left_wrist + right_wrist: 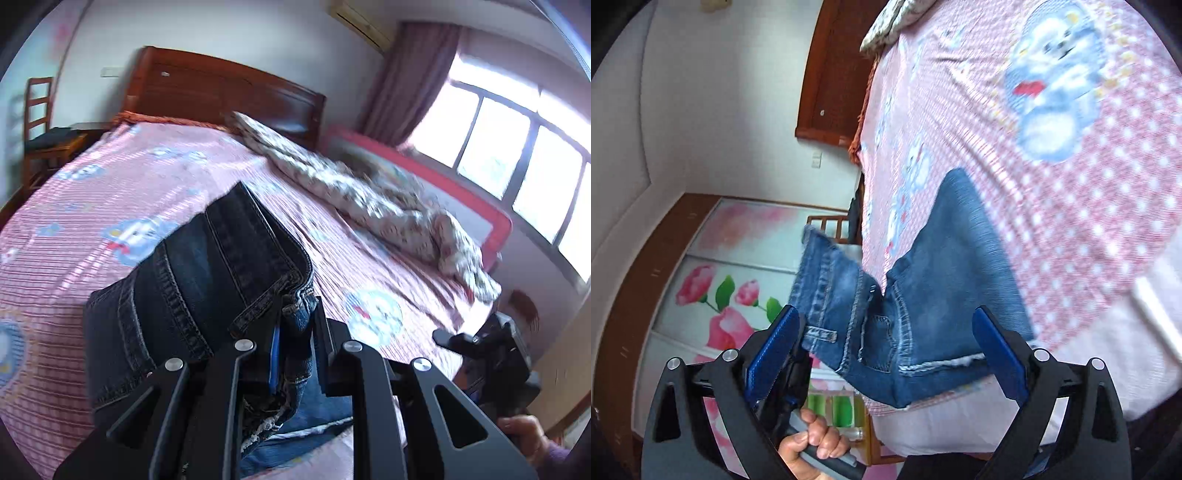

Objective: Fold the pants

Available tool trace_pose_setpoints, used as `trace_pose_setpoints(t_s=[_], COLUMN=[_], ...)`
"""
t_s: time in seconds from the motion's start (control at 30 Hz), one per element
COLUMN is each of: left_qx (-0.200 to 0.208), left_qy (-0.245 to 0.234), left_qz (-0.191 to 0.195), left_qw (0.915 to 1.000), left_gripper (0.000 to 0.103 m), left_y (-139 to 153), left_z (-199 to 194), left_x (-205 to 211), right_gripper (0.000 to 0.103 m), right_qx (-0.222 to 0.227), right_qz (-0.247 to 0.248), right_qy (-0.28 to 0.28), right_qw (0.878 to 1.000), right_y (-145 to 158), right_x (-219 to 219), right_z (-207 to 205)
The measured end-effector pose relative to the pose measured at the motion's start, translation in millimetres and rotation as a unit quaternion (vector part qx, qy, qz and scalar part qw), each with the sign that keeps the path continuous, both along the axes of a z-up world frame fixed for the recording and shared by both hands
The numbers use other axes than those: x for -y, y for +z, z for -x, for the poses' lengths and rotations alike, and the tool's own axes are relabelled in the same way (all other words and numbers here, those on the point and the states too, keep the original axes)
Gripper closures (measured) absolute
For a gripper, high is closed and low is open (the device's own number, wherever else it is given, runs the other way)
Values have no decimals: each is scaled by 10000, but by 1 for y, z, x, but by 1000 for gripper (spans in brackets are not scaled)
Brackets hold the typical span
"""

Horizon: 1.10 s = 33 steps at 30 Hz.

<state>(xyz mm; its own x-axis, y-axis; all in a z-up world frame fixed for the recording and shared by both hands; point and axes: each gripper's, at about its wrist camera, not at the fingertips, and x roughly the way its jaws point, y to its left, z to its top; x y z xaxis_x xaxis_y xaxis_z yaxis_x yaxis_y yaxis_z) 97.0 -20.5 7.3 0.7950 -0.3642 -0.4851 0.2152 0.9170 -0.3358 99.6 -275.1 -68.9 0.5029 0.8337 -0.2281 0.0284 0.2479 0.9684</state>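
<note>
The pants (pixel 207 291), a pair of dark blue jeans, are partly lifted above the bed (pixel 110 192), which is covered with a pink sheet printed with cartoon animals. In the left wrist view the denim is bunched into thick folded layers, with its seams and stitched hems running away from the camera toward the wooden headboard (pixel 221 92). The left gripper (pixel 295 325) is clamped on this bundle: its fingers stand close together with the edge of the cloth pinched between them. In the right wrist view the long axis of the pants (pixel 942 288) goes from the edge of the bed near the camera up across the sheet, one end lying flat on the bed (pixel 1089 184) and the other part, with pocket and belt loop, hanging in the air to the left. The right gripper (pixel 886 350) has its jaws wide apart; the blue pads (pixel 772 354) are clear of the denim, which lies in front of them, so nothing is grasped. This view is rolled strongly, so the bed appears on its side. A hand (pixel 809 439) grips the handle of the other gripper low in that picture, and in the left wrist view a hand (pixel 524 435) holds the right gripper (pixel 491 347) at the lower right.
</note>
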Motion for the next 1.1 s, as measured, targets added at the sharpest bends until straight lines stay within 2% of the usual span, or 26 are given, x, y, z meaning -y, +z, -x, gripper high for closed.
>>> trace_pose_setpoints(t_s=[0.27,0.4,0.47,0.5,0.53,0.6,0.63,0.7,0.73,0.8,0.87,0.93,1.0,1.1], left_qx=[-532,-659,-755,-736,-622,-506,-456,-311,-201,34,-49,-310,-583,-849], left_qy=[-469,-738,-1140,-1385,-1573,-1797,-1792,-1576,-1392,-808,-102,368,717,660], left_qz=[-872,-1442,-1500,-1716,-1940,-2114,-2089,-1907,-1803,-1529,-1183,-694,-244,268], left_qw=[9937,9846,9792,9726,9663,9594,9603,9684,9735,9849,9929,9964,9954,9938], left_gripper=[89,88,80,73,57,41,35,29,22,15,13,12,12,11], left_y=[-47,-75,-83,-89,-92,-86,-79,-59,-50,-33,-26,-28,-36,-52], left_z=[-16,-15,-17,-14,-8,5,12,28,36,52,57,54,48,41], left_x=[66,98,111,119,125,132,131,115,103,66,24,-15,-51,-76], right_gripper=[9,9,9,9,9,9,9,9,9,9,9,9,9,9], right_qx=[-159,-132,-68,-50,-28,-15,0,55,83,124,163,212,198,130], right_qz=[3,-60,-52,-35,-53,-65,-57,-64,-20,197,483,654,838,1147], right_qy=[-308,-280,-233,-217,-186,-89,-39,73,140,287,383,423,469,527], right_qw=[9994,9995,9997,9997,9998,9999,10000,9999,9999,9993,9980,9967,9952,9919], right_y=[-21,-20,-16,-14,-12,-9,-8,-5,-3,-3,-5,-10,-15,-23], right_x=[37,38,31,27,23,15,11,3,-2,-10,-20,-26,-33,-42], right_z=[11,3,-5,-8,-11,-17,-20,-24,-27,-28,-34,-41,-49,-64])
